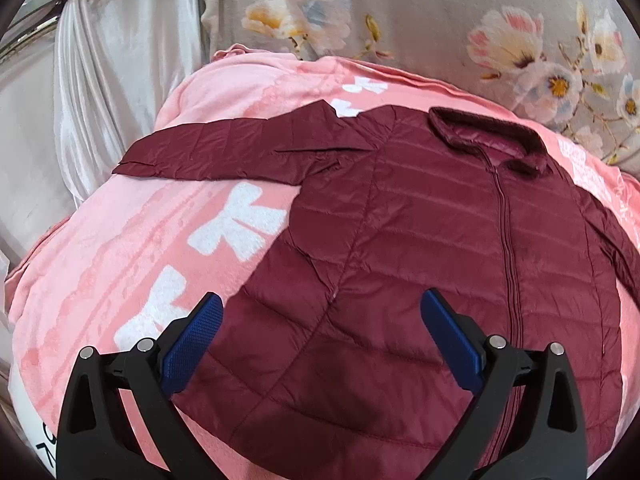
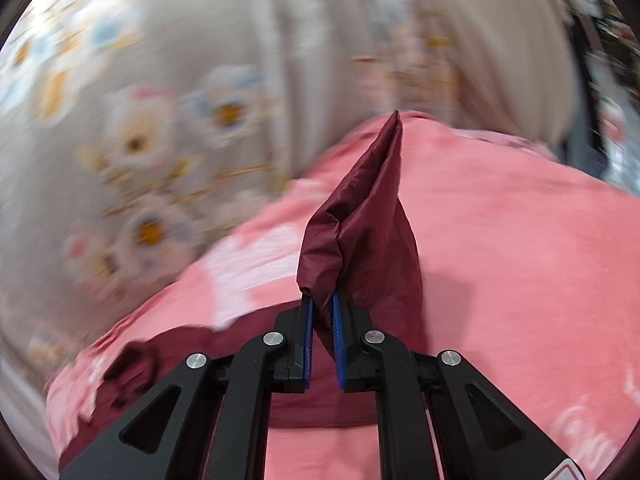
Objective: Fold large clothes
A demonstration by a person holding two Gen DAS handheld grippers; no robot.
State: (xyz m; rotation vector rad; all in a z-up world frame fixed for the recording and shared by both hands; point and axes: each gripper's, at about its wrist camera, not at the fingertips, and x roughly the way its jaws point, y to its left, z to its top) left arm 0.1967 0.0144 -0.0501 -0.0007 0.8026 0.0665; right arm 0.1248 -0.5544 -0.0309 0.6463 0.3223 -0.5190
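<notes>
Jacket (image 1: 420, 248): maroon quilted, flat and front-up on the pink blanket (image 1: 120, 248), zipped, collar (image 1: 488, 136) toward 12 o'clock in the left view.
Left sleeve (image 1: 216, 152): stretched out flat toward 9 o'clock, not folded.
Right sleeve (image 2: 360, 216): pinched at its end and lifted off the blanket, hanging in a peak toward 12 o'clock in the right view.
Right gripper (image 2: 322, 312): clenched on the right sleeve, cloth bunched between the blue pads.
Left gripper (image 1: 324, 304): released, jaws wide, poised over the hem at 6 o'clock, nothing between the pads.
Progress: early; body unfolded, one sleeve raised, likely for the first fold across the chest; other sleeve and hem fold left to do.
Edges: blanket drops away at 9 o'clock beside the left sleeve cuff; floral cloth (image 1: 440, 20) rises behind at 12 o'clock, close to the collar.
Open room: bare blanket at 3 o'clock in the right view and at 7 to 9 o'clock in the left view; chest itself clear for laying the sleeve.
Blur: right view smeared; background detail unreadable.
</notes>
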